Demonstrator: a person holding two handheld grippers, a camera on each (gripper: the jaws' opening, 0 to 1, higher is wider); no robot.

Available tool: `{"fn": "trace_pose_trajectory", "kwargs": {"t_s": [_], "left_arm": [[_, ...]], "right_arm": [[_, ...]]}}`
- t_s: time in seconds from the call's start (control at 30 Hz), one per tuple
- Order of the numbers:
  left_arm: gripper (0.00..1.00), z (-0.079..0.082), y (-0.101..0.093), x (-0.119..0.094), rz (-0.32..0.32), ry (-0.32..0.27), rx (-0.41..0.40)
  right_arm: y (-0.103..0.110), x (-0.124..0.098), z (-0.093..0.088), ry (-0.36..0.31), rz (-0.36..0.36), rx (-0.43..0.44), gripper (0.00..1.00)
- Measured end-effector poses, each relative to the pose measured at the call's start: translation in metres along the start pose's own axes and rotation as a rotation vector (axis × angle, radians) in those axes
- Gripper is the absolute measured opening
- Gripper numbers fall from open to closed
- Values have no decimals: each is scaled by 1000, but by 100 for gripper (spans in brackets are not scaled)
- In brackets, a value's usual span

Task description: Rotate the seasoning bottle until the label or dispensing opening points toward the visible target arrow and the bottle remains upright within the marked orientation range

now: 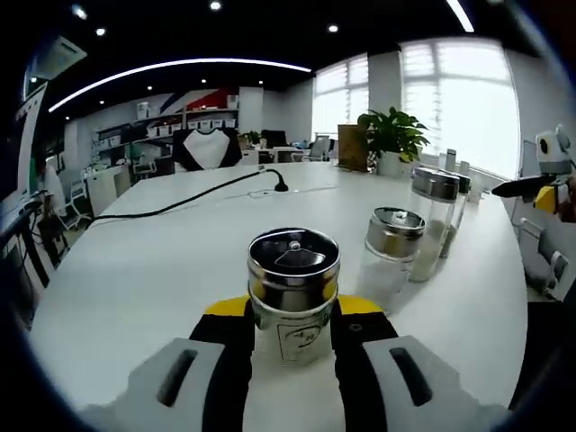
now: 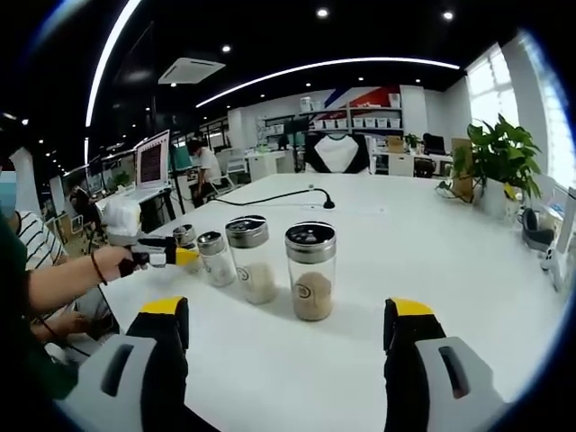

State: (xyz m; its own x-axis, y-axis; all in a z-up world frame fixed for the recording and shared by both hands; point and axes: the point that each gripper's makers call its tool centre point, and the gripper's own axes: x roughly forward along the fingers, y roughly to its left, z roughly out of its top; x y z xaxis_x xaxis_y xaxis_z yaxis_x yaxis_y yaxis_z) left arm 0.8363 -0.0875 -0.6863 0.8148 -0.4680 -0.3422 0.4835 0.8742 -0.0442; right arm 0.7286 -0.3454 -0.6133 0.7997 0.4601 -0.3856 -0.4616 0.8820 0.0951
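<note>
A glass seasoning bottle (image 1: 293,270) with a shiny metal lid stands upright on the white table (image 1: 135,270), a printed mark facing the camera. My left gripper (image 1: 292,315) is shut on it, a jaw pressed to each side. In the right gripper view this left gripper (image 2: 180,256) is held by a person's hand at the left end of a row of bottles. My right gripper (image 2: 288,342) is open wide, short of the nearest bottle (image 2: 310,270), which holds brown powder. The right gripper (image 1: 549,180) also shows at the far right of the left gripper view.
Three more lidded bottles (image 1: 393,247) stand in a row to the right of the held one. A black cable (image 1: 207,193) runs across the table. A potted plant (image 2: 499,157) stands at the far edge. A person's forearm (image 2: 63,279) reaches in from the left.
</note>
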Motion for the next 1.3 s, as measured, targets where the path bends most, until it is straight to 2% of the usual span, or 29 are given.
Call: {"fn": "trace_pose_trajectory", "kwargs": {"t_s": [0.27, 0.63, 1.1, 1.3], "left_arm": [[35, 0, 3, 0, 93, -21, -46], [35, -1, 6, 0, 160, -40, -66], [35, -2, 5, -1, 201, -41, -71], [35, -2, 3, -1, 199, -37, -67]], "right_arm": [[1, 1, 0, 2, 2, -1, 91], [2, 2, -4, 10, 4, 9, 91], [2, 3, -5, 19, 2, 17, 90], [3, 2, -5, 19, 4, 20, 90]]}}
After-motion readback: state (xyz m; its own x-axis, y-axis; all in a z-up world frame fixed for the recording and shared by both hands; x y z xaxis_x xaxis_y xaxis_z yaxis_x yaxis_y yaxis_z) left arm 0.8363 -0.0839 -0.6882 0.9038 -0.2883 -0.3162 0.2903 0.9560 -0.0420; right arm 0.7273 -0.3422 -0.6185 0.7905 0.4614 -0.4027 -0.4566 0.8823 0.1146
